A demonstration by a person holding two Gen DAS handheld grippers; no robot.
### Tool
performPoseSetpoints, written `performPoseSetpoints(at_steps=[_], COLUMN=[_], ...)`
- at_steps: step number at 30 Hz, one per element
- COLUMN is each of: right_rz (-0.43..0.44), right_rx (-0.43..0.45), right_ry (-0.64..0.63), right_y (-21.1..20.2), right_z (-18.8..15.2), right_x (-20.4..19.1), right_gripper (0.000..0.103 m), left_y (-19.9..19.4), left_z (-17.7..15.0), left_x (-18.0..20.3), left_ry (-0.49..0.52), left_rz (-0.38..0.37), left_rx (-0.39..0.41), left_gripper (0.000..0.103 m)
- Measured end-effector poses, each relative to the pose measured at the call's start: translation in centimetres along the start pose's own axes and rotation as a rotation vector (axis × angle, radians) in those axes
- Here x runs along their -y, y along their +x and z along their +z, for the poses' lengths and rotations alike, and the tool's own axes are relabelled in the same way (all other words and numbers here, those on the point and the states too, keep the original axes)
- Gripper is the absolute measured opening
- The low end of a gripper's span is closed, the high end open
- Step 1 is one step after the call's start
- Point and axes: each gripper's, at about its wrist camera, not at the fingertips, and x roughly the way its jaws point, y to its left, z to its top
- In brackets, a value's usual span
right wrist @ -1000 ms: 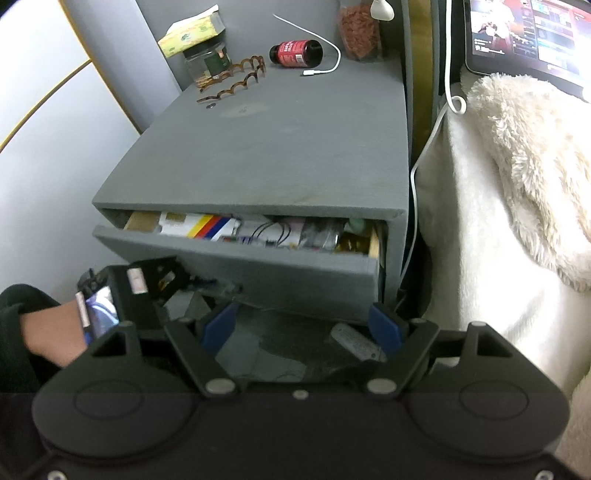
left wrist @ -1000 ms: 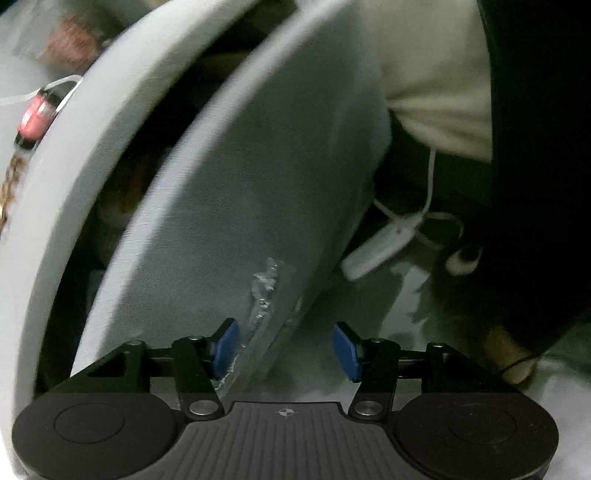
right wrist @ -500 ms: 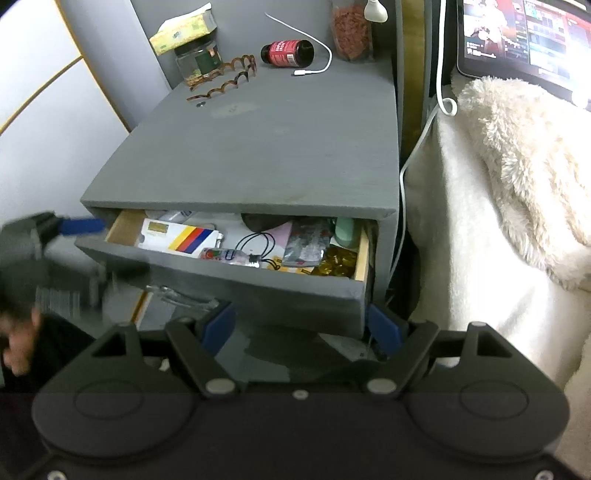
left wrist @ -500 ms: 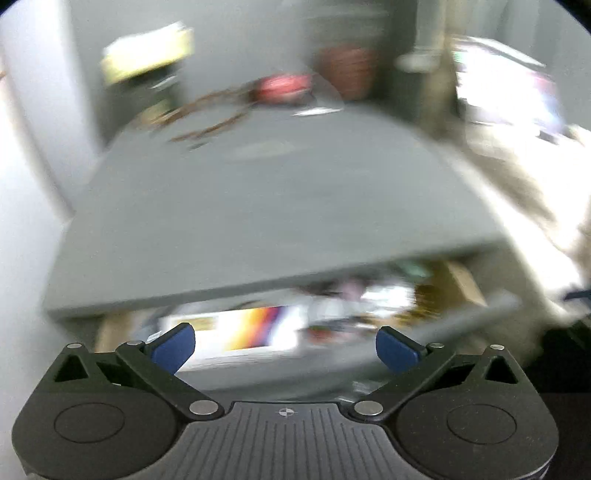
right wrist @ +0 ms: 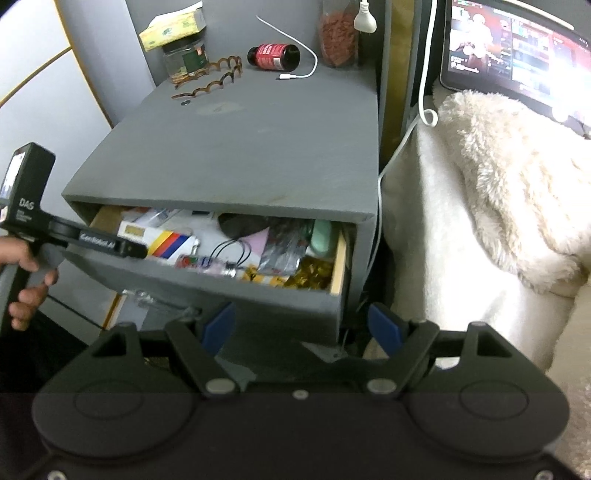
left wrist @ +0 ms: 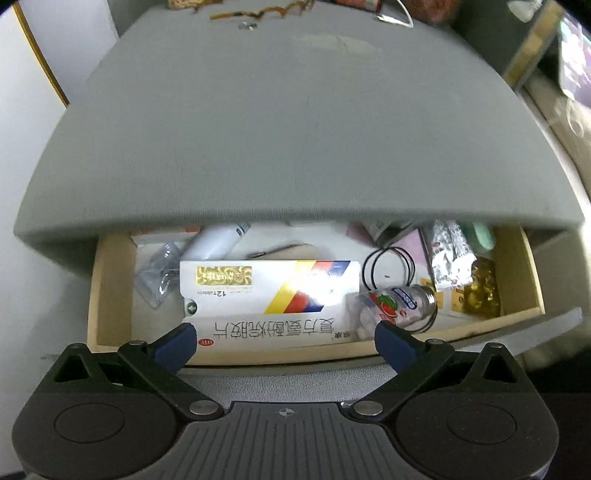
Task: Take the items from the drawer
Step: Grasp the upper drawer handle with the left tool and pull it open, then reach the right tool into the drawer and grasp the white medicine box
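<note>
Where drawer (left wrist: 110,295) gapes, grey nightstand (right wrist: 258,147).

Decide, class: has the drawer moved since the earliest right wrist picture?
Yes. The drawer has slid further out from under the grey cabinet top, toward the camera, exposing more of its contents.

One open drawer (left wrist: 110,280) in one grey nightstand (left wrist: 295,129). Inside, centre frame: one white medicine box (left wrist: 269,291), one small watermelon-label bottle (left wrist: 402,301), two black hair ties (left wrist: 388,273), one foil packet (left wrist: 452,254). On top, upper frame: two wavy brown hairbands (right wrist: 207,77), one red-label bottle (right wrist: 273,57), one tissue pack (right wrist: 173,27).
</note>
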Motion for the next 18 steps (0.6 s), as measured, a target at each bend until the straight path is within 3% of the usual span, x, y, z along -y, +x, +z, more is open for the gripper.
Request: performPoseSetpoints(at_steps=[4,12,18], right_rz=[-0.022,0.001,0.002], right_rx=[0.0,-0.012,-0.022], right_ry=[-0.018,0.021,0.023], right_y=[-0.6,-2.3,-2.9], right_z=[0.0,-0.6,-0.6], right_x=[-0.3,0.5,0.2], right_gripper=[0.078,0.078,0.079], left_y=[-0.8,-2.3,-2.9], left_z=[-2.1,-4.6,-6.2], left_x=[-0.1,1.4,0.9], left_ry=[-0.029,0.015,0.037], left_rz=[-0.02,0.037,-0.021], left_rx=[0.011,0.062,0.03], left_gripper=[0.102,0.101,0.101])
